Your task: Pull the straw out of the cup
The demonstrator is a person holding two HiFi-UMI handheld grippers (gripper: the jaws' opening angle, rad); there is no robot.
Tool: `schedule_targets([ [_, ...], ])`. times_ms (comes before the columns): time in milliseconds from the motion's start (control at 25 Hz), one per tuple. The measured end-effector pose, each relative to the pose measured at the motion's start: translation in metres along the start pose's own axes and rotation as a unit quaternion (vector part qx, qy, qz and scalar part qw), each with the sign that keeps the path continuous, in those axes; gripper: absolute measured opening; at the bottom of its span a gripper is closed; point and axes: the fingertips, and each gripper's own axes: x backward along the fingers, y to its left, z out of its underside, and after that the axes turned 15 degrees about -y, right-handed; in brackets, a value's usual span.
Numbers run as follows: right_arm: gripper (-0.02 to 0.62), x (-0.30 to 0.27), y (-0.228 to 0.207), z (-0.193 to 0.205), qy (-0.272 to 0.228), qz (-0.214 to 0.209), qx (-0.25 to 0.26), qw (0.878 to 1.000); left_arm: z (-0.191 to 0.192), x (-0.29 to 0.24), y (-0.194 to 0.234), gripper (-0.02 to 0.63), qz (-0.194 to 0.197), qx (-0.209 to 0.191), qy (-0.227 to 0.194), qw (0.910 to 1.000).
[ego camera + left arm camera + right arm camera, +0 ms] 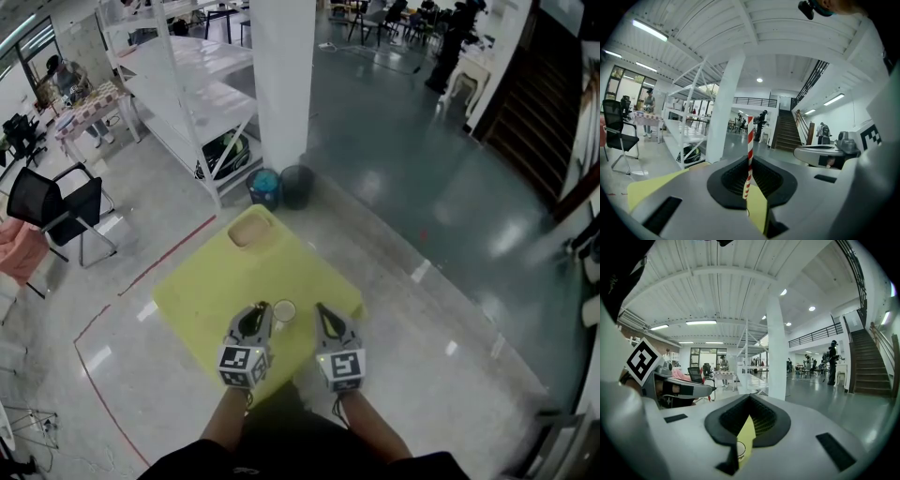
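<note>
A red-and-white striped straw [750,140] stands upright between the jaws of my left gripper [751,164], which is shut on it. The straw's lower end hangs free above the yellow table [202,300]. In the head view a small pale cup [284,310] stands on the table between the left gripper [255,322] and the right gripper [326,319]. In the right gripper view, my right gripper [749,414] has its jaws close together with nothing between them. The cup's rim [740,449] shows through the narrow gap below.
A tan bowl-like thing [248,232] sits at the table's far corner. Two bins [265,186] stand by a white pillar [284,84] beyond the table. White shelving [187,94] and a black chair [56,206] are off to the left.
</note>
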Motion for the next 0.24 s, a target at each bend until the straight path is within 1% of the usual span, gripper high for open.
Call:
schedule_targets([
  [120, 0.015, 0.0015, 0.0007, -0.0007, -0.004, 0.002, 0.000, 1.000, -0.0018, 0.0021, 0.0006, 0.066, -0.002, 0.000, 0.000, 1.0000],
  [240, 0.015, 0.0044, 0.0034, 0.0024, 0.006, 0.001, -0.002, 1.000, -0.0030, 0.0038, 0.0009, 0.066, 0.000, -0.002, 0.000, 1.0000],
])
